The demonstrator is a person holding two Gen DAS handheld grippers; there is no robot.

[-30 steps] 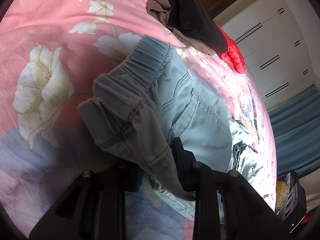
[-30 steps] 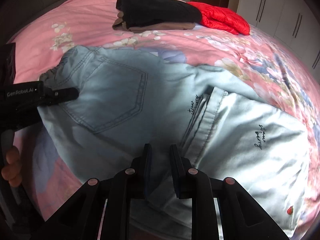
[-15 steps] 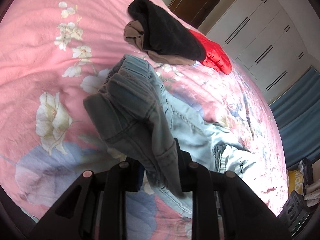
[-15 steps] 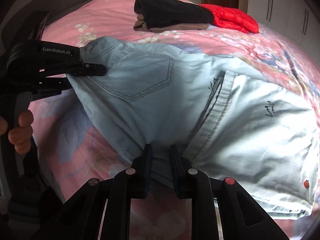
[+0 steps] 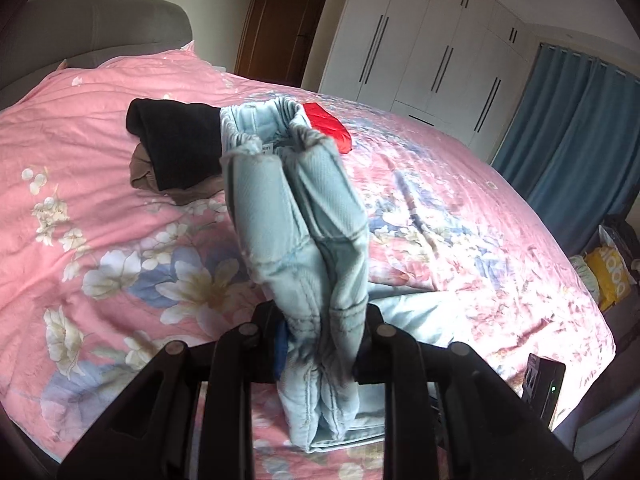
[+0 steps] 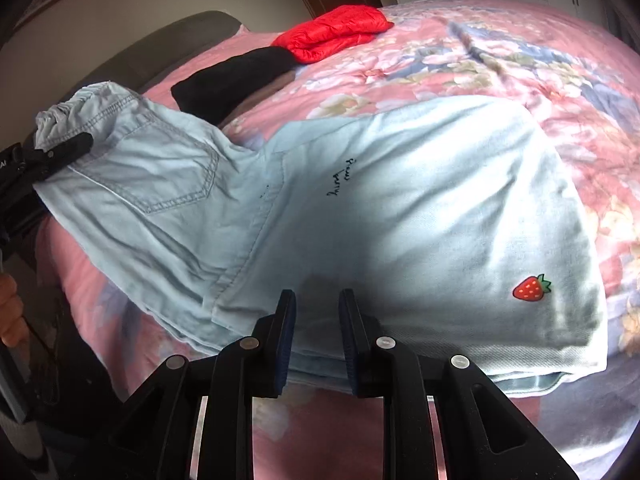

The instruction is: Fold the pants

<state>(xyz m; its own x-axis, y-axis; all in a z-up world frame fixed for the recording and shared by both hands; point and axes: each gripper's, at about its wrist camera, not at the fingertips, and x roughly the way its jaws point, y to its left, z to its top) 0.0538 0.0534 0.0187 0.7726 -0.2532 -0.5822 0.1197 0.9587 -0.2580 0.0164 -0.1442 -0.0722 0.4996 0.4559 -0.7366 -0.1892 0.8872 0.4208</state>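
Observation:
Light blue denim pants with a strawberry patch lie partly folded on the pink floral bed. My left gripper is shut on the waistband end of the pants and holds it bunched up above the bed; it also shows at the left of the right wrist view. My right gripper is at the near edge of the folded pants with a narrow gap between its fingers and the cloth edge in it.
A folded black garment on a brown one and a red jacket lie at the far side of the bed. A grey headboard, white wardrobes and blue curtains stand around the bed.
My left gripper has lifted the waistband end up off the bed and tilted toward the room. The right gripper has shifted right along the pants' near edge.

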